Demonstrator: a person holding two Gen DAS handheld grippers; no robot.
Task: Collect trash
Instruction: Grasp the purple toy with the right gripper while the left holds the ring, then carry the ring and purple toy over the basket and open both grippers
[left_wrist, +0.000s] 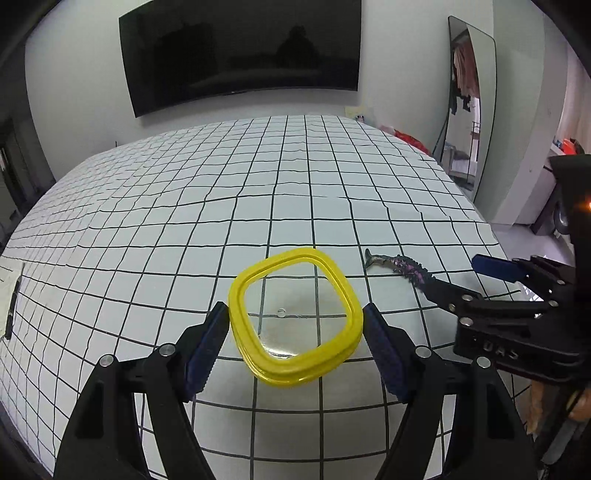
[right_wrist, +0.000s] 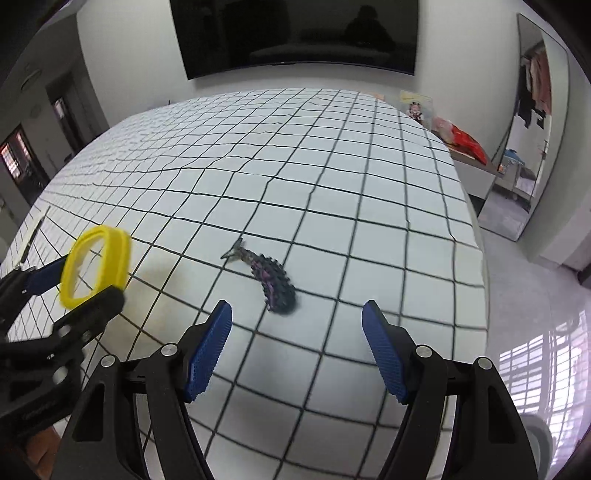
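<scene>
Fingers of my left gripper pinch a yellow ring across its width, one blue pad on each outer side, so its clear centre faces the camera and the checked cloth shows through. In the right wrist view, the ring seems raised off the cloth, which suggests it is secured for carrying. My right gripper has its fingers spread with nothing between them, pointed down at a dark spiky toy creature lying on the cloth just beyond the tips. I judge this spread suits a grasp across the toy's body. No bin or bag for the trash is visible.
</scene>
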